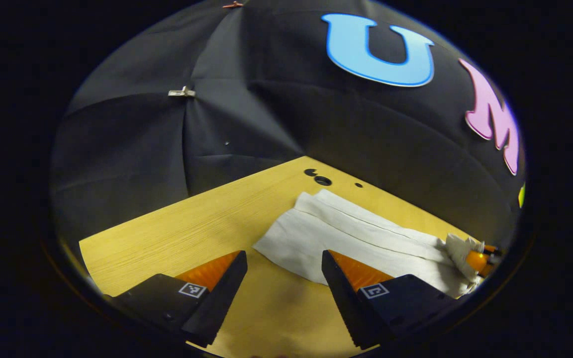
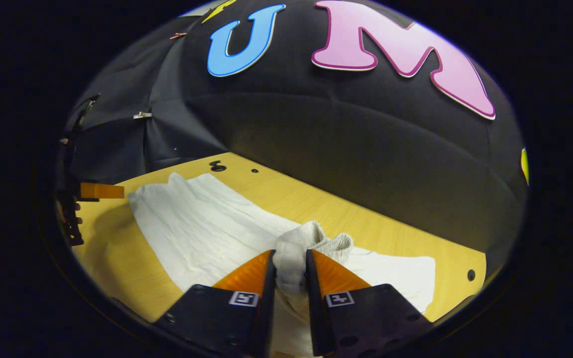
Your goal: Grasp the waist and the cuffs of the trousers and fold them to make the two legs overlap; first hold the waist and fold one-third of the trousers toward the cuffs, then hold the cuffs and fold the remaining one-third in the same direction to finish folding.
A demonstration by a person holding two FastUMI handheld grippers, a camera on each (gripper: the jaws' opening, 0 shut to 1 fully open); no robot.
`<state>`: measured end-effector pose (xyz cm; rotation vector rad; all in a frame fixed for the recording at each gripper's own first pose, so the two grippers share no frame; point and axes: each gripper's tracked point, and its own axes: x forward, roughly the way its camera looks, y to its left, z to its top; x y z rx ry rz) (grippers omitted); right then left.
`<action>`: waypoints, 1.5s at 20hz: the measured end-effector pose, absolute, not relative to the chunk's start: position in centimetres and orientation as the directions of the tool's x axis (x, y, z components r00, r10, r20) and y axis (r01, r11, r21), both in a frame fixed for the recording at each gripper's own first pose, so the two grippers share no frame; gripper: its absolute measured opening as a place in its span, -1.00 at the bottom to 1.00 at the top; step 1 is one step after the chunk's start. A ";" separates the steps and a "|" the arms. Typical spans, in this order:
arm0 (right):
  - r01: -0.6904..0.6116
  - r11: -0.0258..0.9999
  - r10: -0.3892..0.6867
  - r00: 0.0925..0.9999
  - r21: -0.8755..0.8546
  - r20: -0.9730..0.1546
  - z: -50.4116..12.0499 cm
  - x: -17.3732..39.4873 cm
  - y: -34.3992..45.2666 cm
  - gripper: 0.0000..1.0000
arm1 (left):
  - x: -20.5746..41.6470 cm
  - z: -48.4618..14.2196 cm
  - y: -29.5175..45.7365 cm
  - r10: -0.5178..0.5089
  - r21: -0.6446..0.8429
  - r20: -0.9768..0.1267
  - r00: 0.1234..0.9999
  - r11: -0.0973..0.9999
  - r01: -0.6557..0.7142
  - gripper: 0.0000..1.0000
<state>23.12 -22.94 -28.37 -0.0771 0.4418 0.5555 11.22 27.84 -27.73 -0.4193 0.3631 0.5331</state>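
Lower centre: right gripper (image 2: 289, 272) clenched on the bunched waist of the white cloth trousers (image 2: 207, 228); left gripper (image 1: 284, 271) released above the wooden table (image 1: 177, 228). First fold probably under way; the left must next grasp.

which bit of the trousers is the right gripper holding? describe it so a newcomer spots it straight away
Start at the wooden table in front of the black cloth wall, where the white trousers lie flat along it. Near the end closest to the right gripper, one bunched, ribbed lump of fabric rises off the table, pinched between that gripper's jaws. It is the raised, crumpled part; the cloth around it lies flat.
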 end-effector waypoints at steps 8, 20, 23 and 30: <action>-0.538 0.842 0.505 0.752 0.046 -0.424 -27.3 19.1 -26.9 0.96 | 14.9 -30.0 30.9 0.407 -0.352 -0.489 0.771 0.717 -0.601 0.92; -0.467 0.878 0.457 0.753 0.105 -0.474 -29.0 17.9 -30.9 0.96 | 18.5 -31.8 28.2 0.371 -0.095 -0.561 0.740 0.859 -0.503 0.56; -0.467 0.878 0.456 0.748 0.105 -0.482 -29.0 17.4 -31.6 0.96 | 19.6 -31.7 27.1 0.325 -0.200 -0.531 0.782 0.849 -0.489 -0.27; -0.403 0.911 0.392 0.779 0.087 -0.490 -28.0 17.6 -35.7 0.96 | 20.3 -31.0 25.7 0.280 -0.317 -0.488 0.826 0.825 -0.467 -0.87</action>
